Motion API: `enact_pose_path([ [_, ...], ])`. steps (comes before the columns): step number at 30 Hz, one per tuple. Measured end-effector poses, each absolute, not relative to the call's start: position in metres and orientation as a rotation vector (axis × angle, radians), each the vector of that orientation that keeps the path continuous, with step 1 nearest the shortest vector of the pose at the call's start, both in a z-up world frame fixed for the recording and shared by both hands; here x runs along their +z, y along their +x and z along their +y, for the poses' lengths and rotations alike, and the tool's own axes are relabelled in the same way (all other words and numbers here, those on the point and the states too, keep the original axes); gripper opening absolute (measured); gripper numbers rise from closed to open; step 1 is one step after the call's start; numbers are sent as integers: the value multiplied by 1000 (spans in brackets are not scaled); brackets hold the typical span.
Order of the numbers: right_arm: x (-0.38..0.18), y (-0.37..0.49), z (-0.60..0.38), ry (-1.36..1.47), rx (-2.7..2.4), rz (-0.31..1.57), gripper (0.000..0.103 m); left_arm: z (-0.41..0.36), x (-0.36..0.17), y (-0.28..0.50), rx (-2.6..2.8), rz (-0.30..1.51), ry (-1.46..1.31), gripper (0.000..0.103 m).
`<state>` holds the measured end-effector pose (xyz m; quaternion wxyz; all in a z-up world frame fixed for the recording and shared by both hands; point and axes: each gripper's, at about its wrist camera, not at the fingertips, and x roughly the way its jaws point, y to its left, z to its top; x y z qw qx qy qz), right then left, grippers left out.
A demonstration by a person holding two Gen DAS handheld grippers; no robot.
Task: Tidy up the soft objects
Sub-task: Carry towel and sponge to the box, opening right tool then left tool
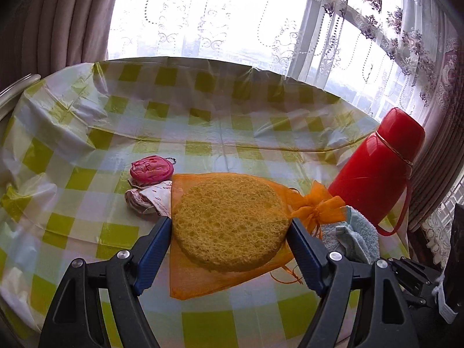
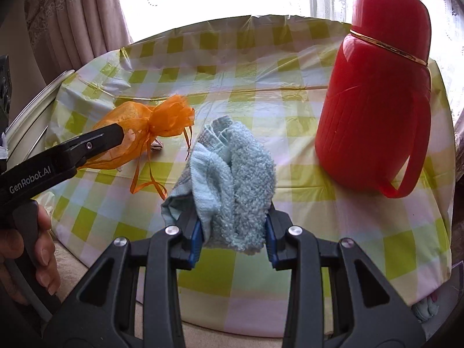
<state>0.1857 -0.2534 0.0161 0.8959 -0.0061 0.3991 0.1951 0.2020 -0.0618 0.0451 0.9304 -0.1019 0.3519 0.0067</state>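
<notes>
A round yellow sponge (image 1: 229, 220) lies on top of an orange mesh drawstring bag (image 1: 200, 272) on the checked tablecloth. My left gripper (image 1: 230, 226) has its blue fingers against both sides of the sponge, shut on it. The bag (image 2: 136, 133) and the left gripper's finger (image 2: 95, 142) also show in the right wrist view. My right gripper (image 2: 232, 217) is shut on a crumpled light-blue towel (image 2: 232, 179), held just above the table; the towel (image 1: 353, 232) shows beside the bag in the left wrist view.
A red thermos jug (image 2: 377, 101) with a handle stands upright at the right, also in the left wrist view (image 1: 374, 168). A pink round pouch (image 1: 150, 169) and a patterned cloth bundle (image 1: 148, 200) lie left of the sponge. Curtains and a window are behind the table.
</notes>
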Motion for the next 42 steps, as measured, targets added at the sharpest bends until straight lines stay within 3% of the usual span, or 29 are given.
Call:
enact_pose_path([
  [24, 8, 61, -544, 86, -132, 954, 40, -177, 67, 152, -214, 722, -129, 80],
  [28, -6, 56, -575, 102, -211, 989, 48, -190, 68, 149, -237, 726, -114, 80],
  [31, -17, 54, -594, 94, -271, 1014, 67, -200, 70, 146, -256, 724, -102, 80],
  [42, -21, 38, -634, 173, -352, 1010, 74, -275, 71, 143, -420, 751, -34, 80],
])
